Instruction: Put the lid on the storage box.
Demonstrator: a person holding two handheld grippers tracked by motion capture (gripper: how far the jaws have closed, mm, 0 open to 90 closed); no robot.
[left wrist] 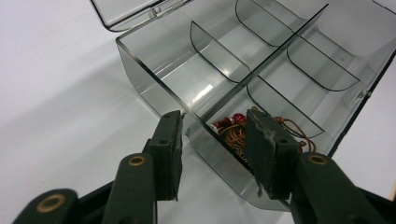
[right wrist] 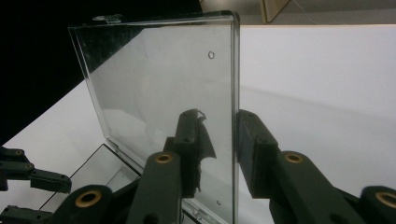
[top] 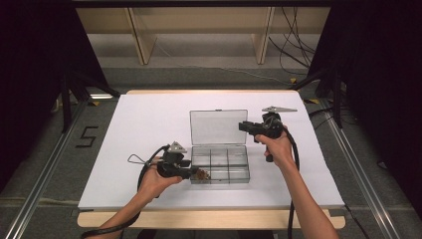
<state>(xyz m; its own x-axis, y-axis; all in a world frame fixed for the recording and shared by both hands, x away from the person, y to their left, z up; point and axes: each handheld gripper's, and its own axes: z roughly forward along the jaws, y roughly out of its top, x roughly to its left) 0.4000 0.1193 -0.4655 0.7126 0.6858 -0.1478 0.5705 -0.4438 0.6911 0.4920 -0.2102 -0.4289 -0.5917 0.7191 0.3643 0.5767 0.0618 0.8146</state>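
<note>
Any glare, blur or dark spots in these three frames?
High view: table evenly lit, surroundings near black, picture soft overall. Left gripper view: bright reflections on the clear box dividers; the left gripper jaws up close are soft, and the red-beaded cord is readable through the wall. Right gripper view: the raised lid mirrors the dark background, and its edge sits between the right gripper jaws.

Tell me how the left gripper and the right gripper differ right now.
The left gripper straddles the box's front wall by the compartment with the beaded cord; the right gripper straddles the raised lid's edge. In the high view the left sits low at the box's front corner, the right higher beside the lid. Both have black jaws.
</note>
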